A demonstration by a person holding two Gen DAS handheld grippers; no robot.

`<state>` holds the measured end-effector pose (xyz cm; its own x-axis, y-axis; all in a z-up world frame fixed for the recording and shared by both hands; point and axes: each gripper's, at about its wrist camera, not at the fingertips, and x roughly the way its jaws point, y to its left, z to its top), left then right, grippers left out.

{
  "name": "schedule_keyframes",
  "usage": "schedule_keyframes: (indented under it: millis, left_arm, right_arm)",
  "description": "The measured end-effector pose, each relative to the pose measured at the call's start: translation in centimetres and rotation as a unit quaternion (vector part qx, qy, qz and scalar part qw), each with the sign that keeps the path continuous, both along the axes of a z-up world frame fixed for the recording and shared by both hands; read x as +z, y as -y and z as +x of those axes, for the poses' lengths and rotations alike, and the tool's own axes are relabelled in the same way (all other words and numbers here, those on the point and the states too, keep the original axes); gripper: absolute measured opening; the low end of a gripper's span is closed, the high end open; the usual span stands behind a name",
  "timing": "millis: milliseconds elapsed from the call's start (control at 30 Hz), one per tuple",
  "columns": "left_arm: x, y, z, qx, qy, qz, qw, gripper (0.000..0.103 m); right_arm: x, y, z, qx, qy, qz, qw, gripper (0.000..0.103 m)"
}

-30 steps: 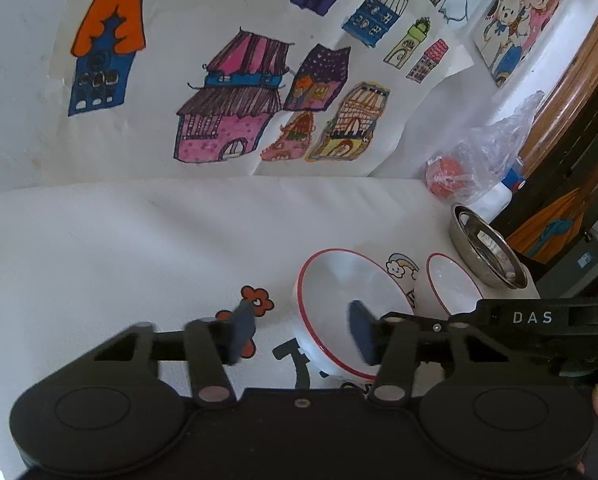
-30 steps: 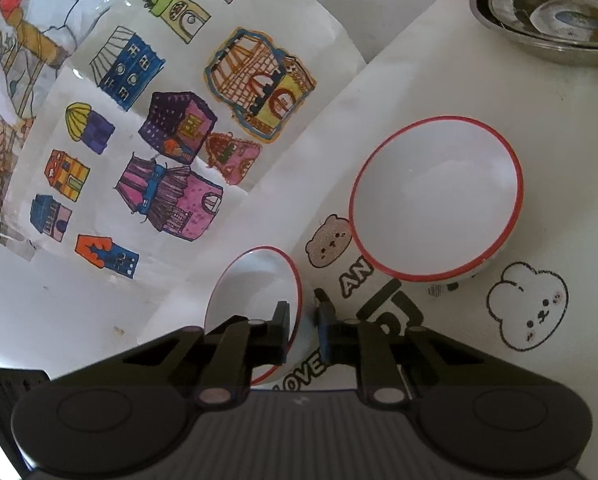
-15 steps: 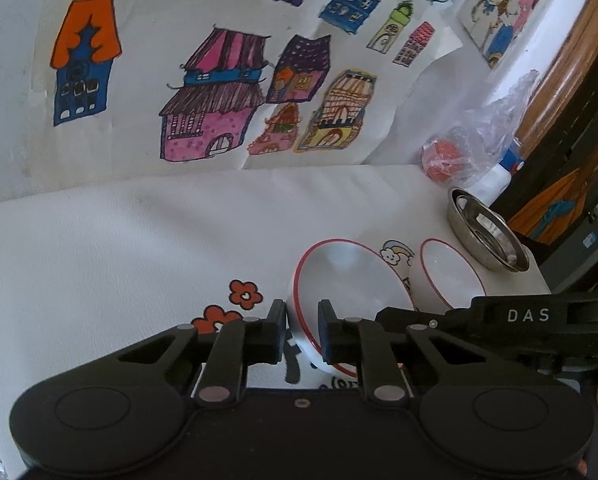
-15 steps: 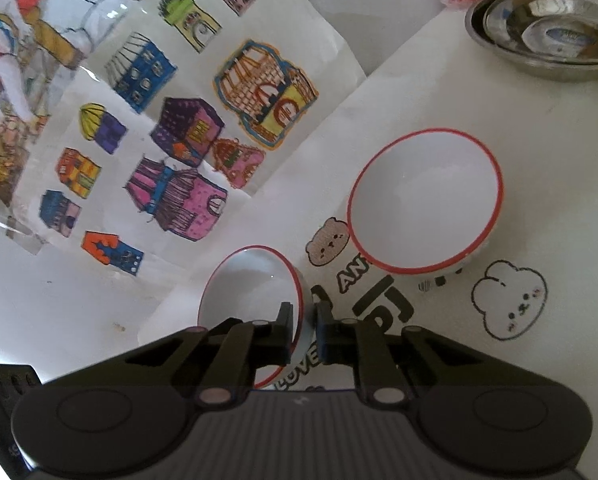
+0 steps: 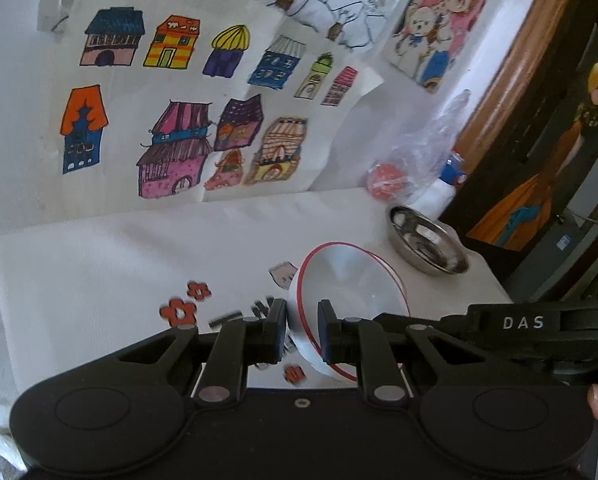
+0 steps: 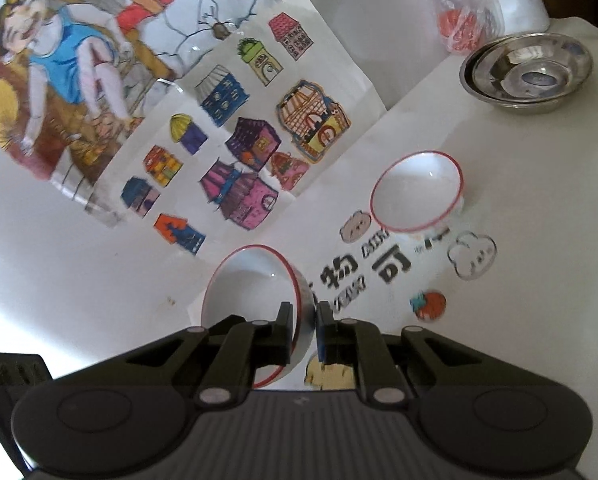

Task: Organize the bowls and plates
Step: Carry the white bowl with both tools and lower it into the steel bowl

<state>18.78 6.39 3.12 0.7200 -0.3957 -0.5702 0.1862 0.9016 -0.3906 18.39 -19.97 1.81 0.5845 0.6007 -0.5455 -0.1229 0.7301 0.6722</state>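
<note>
Gripping one red-rimmed bowl in my left hand-held gripper, another bowl in my right; steel dishes sit at the counter's far corner.

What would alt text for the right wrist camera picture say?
The right gripper pinches the rim of a red-rimmed white bowl. Beyond it sit a second red-rimmed bowl, stacked steel bowls and colourful house drawings.

From my right wrist view, the steel bowl sits behind the far bowl; a near bowl lies left, before it.
</note>
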Motion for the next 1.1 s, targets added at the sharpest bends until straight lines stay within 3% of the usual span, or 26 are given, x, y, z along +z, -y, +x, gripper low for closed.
schedule_keyframes:
  millis: [267,533,867,1100]
  left_arm:
    - [0.3,0.6,-5.9,-0.009,-0.005,0.001,0.9999,0.018]
    - [-0.9,1.0,-9.9,-0.031,-0.034,-0.004,0.9989,0.018]
    - [-2.4,1.8,-11.7,-0.050,-0.066,0.014,0.9965,0.018]
    - [-2.9,1.7,-11.9,-0.056,-0.084,0.031,0.9945,0.017]
  right_arm:
    - [0.4,1.3,-4.9,0.026,-0.021,-0.017,0.999,0.014]
    - [-0.6,1.7,-8.1,0.046,-0.053,-0.052,0.996,0.014]
    - [-0.7,0.4,-8.8,0.083,-0.081,-0.109,0.987,0.014]
    - [-0.2,-1.2,-7.7,0.116,-0.102,-0.161,0.975,0.014]
